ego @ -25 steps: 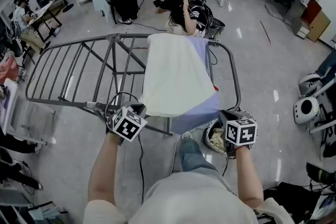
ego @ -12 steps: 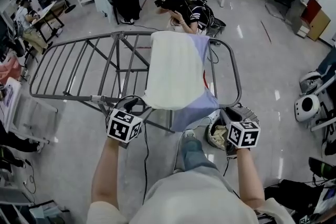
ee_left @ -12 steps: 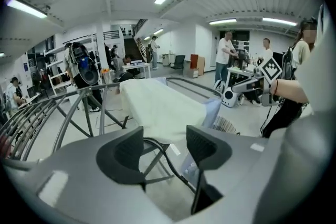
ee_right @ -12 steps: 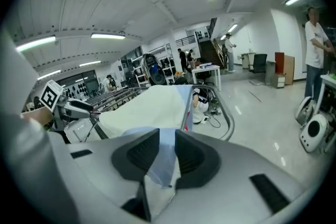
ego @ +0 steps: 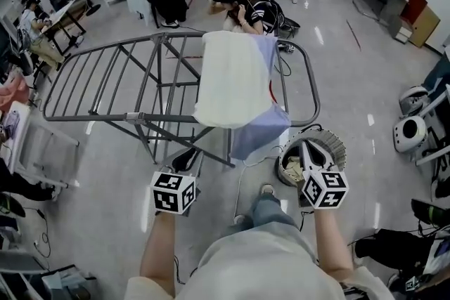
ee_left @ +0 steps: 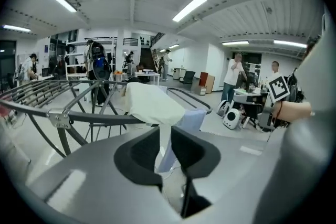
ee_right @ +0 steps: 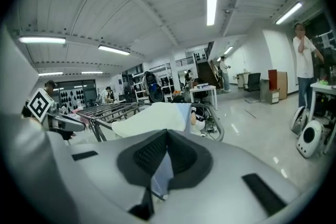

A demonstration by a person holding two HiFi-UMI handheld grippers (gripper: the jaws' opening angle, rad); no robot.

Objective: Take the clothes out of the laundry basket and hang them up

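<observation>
Left gripper (ego: pixel 186 159) is empty, jaws closing to a narrow gap. Right gripper (ego: pixel 307 150) is closed on nothing, by the laundry basket (ego: pixel 336 144) with clothes (ego: pixel 292 166) still inside. Best to open the right wide, pinch one garment edge, then lift to the bare drying rack (ego: pixel 105 116) bars beside the hung cream cloth (ego: pixel 228 81).

The slatted metal drying rack (ego: pixel 105 91) is plain mid grey. At its right end, the rectangular cloth (ego: pixel 228 84) is unpatterned cream, and the cloth under it (ego: pixel 266 133) is pale lavender-blue. Near right, the round perforated laundry basket (ego: pixel 336 145) is light grey and the fabric inside it (ego: pixel 292 168) off-white. The glossy floor (ego: pixel 365 81) is pale grey with white light streaks.
</observation>
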